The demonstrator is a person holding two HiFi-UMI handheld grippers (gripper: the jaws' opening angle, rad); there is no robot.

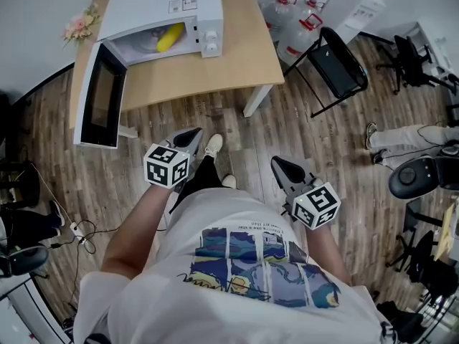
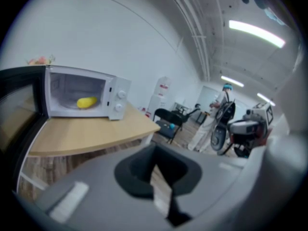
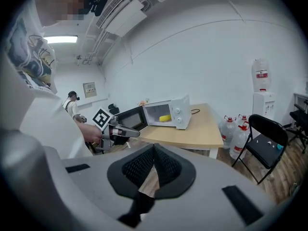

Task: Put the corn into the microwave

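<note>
The yellow corn (image 1: 169, 37) lies inside the white microwave (image 1: 188, 4), which stands on the wooden table (image 1: 237, 63) with its door (image 1: 99, 104) swung wide open. The corn (image 2: 86, 102) also shows in the left gripper view and, small, in the right gripper view (image 3: 165, 118). My left gripper (image 1: 192, 135) is shut and empty, held over the floor in front of the table, well short of the microwave. My right gripper (image 1: 279, 165) is shut and empty too, further right and nearer my body. The left gripper (image 3: 130, 132) appears in the right gripper view below the open door.
A black folding chair (image 1: 337, 67) stands right of the table, with water bottles (image 1: 287, 9) behind it. Pink flowers (image 1: 79, 26) sit at the table's back left corner. A person's legs (image 1: 401, 135) and office chairs (image 1: 416, 59) are at the right.
</note>
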